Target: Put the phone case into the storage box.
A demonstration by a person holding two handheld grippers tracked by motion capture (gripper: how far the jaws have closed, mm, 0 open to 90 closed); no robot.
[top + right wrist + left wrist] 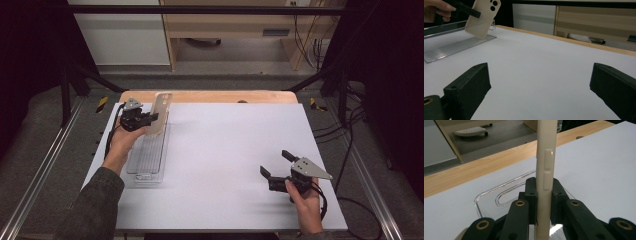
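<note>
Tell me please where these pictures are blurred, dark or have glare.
High view: dark sides, even light on the table. Left gripper view: the phone case is sharp, with glare on the clear tray. Right gripper view: the near jaws look soft, the left gripper dark.

— What is being handled?

— A cream-coloured phone case, long and flat with rounded corners. The right gripper view shows round camera cut-outs near its upper end, and the left gripper view shows two raised button strips along its thin edge.

— How is it placed?

— It is lifted and tilted, pinched across its thickness by the left tongs, above the far end of a clear plastic tray.

— And the tray?

— Long, narrow and transparent with a ribbed floor — it lies flat on the white bench, toward the left side, running away from the person.
</note>
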